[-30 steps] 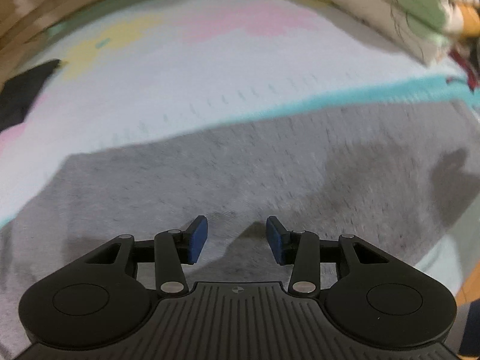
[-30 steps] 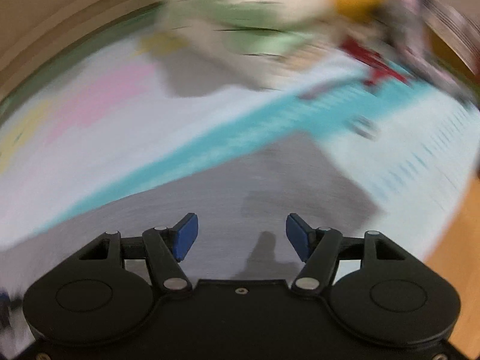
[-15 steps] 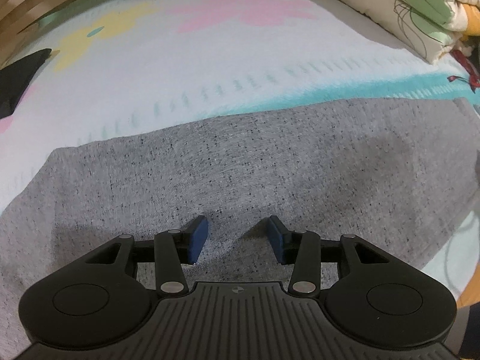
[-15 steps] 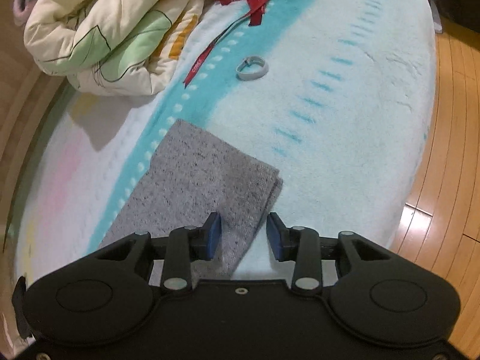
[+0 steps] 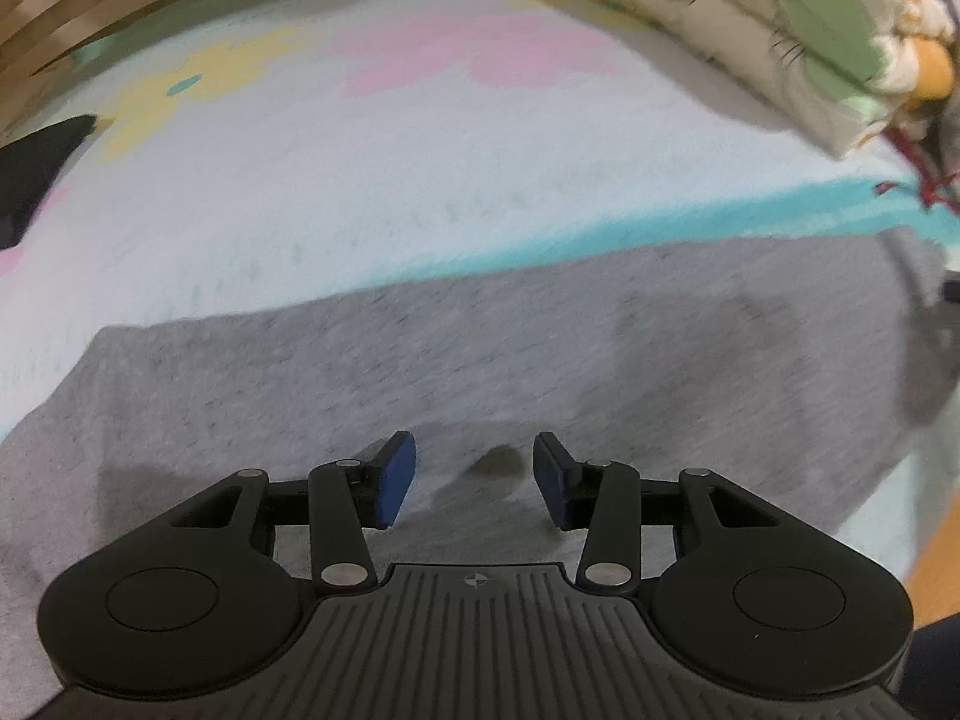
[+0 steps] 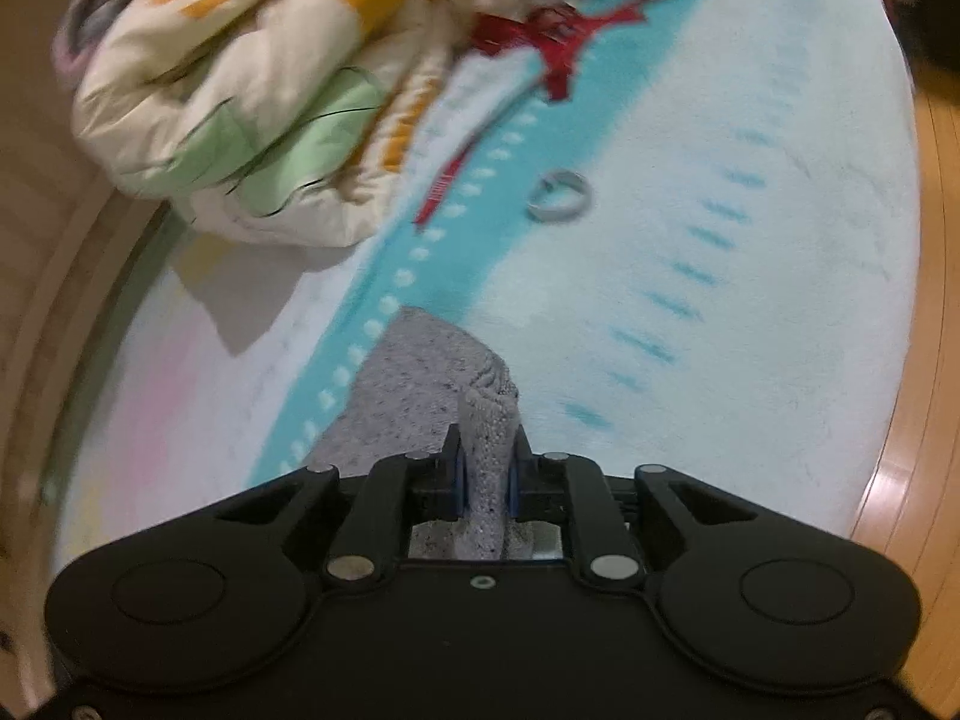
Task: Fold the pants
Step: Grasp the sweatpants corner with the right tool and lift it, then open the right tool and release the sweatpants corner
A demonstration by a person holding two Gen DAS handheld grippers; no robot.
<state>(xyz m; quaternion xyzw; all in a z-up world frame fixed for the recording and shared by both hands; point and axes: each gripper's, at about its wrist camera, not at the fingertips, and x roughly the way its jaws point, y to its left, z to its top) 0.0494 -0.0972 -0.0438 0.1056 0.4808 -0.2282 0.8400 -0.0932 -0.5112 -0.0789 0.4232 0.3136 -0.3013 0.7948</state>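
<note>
The grey pants [image 5: 480,348] lie spread flat across a pastel bed cover [image 5: 360,180] in the left wrist view. My left gripper [image 5: 474,474] is open, its blue pads just above the grey cloth, holding nothing. In the right wrist view my right gripper [image 6: 485,468] is shut on the ribbed end of the pants [image 6: 486,420], which bunches up between the pads; the rest of the grey cloth [image 6: 408,372] trails back to the left.
A rolled quilt [image 6: 252,108] with green and orange print lies at the back, also in the left wrist view [image 5: 780,36]. A red ribbon [image 6: 552,42] and a grey ring [image 6: 561,195] lie on the cover. Wooden floor [image 6: 924,360] borders the bed's right edge. A black item [image 5: 36,162] lies far left.
My right gripper has closed on the end of the pants and pinches the cloth up. My left gripper stays open over the grey cloth, shifting slightly.
</note>
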